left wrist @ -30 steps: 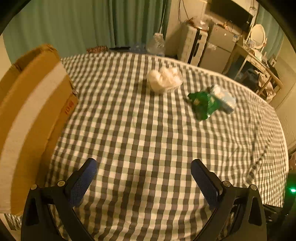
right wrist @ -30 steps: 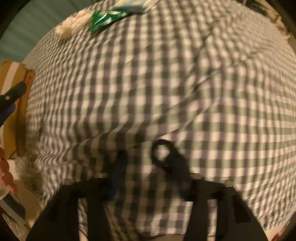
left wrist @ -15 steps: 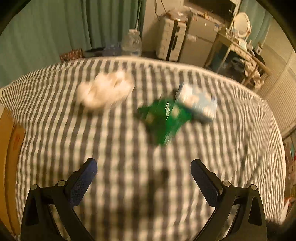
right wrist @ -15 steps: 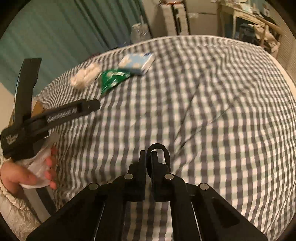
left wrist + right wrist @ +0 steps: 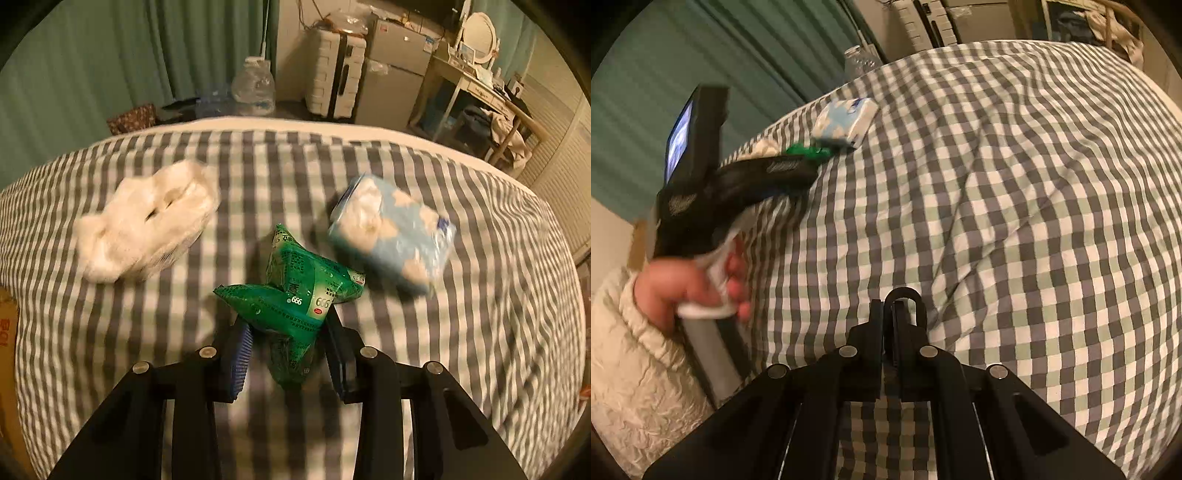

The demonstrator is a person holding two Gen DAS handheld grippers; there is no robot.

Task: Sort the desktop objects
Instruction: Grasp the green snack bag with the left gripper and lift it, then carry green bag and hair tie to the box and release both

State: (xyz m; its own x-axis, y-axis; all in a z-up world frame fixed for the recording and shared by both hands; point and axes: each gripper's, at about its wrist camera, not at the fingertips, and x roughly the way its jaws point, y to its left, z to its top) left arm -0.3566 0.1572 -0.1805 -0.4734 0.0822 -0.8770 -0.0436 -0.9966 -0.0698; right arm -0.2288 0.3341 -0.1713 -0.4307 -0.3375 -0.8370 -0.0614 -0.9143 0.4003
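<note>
My left gripper (image 5: pixel 290 332) is shut on a crumpled green packet (image 5: pixel 299 299), pinched between its blue-padded fingers (image 5: pixel 242 354) over the checked cloth. A white bag of cotton balls (image 5: pixel 144 221) lies to its far left and a blue-and-white tissue pack (image 5: pixel 391 232) to its far right. In the right wrist view the left gripper (image 5: pixel 812 162) reaches the green packet (image 5: pixel 803 149) beside the tissue pack (image 5: pixel 846 120). My right gripper (image 5: pixel 892 310) is shut with nothing between its fingers, low over the near cloth.
A cardboard box edge (image 5: pixel 7 332) stands at the left. Beyond the checked cloth (image 5: pixel 997 184) are a water bottle (image 5: pixel 255 88), a white suitcase (image 5: pixel 334 74), a small fridge and a desk. The person's hand (image 5: pixel 694 288) holds the left gripper's handle.
The left gripper swung away from the box, moved forward to the green packet and shut on it. The right gripper stayed shut and lifted its view up from the cloth.
</note>
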